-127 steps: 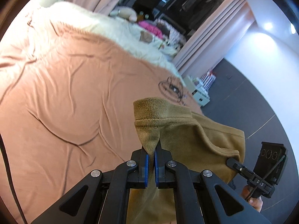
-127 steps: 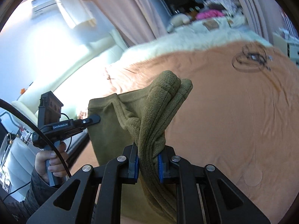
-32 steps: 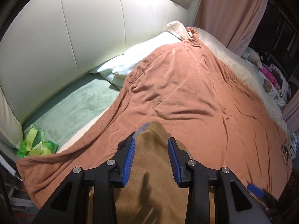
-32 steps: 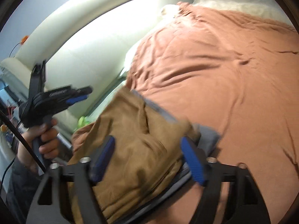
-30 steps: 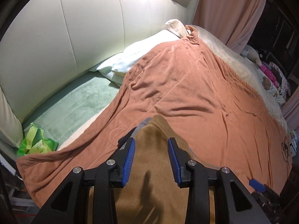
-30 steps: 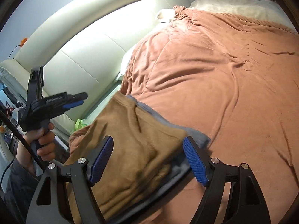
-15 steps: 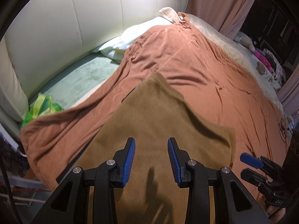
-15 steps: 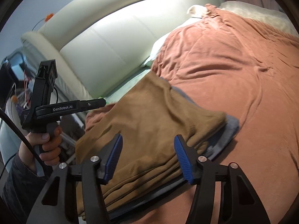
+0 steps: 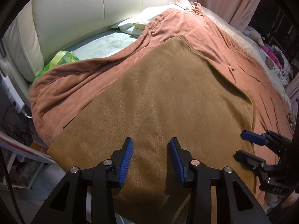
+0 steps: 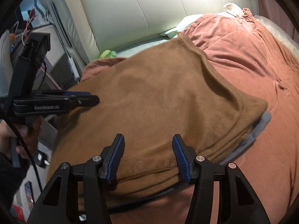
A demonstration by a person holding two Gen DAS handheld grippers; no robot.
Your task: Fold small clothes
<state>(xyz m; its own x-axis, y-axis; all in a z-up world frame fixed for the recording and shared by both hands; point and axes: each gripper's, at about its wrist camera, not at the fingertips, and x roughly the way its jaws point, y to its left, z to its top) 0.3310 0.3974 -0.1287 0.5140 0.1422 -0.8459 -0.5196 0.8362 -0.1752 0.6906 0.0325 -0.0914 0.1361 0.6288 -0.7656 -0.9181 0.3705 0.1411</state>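
A folded brown garment (image 9: 168,93) lies flat near the bed's corner, on top of a grey garment (image 10: 261,127) whose edge peeks out on the right. My left gripper (image 9: 151,141) hovers over the brown cloth's near part, its jaws opening, with cloth below them but nothing pinched. My right gripper (image 10: 148,138) stands open over the near folded edge of the brown garment (image 10: 158,93), pads clear of it. In the right wrist view the left gripper (image 10: 92,97) reaches in from the left. In the left wrist view the right gripper (image 9: 246,145) comes in from the right.
An orange-brown blanket (image 9: 233,46) covers the bed. A cream padded headboard (image 9: 93,9) and a white pillow (image 9: 149,16) lie behind. A green bag (image 9: 59,57) sits in the gap by the headboard. A person's hand (image 10: 24,130) holds the left gripper's handle.
Four seconds ago both grippers held the garment up in the air; now it lies released. Over the last second both grippers came lower and nearer to it, and the right jaws narrowed.
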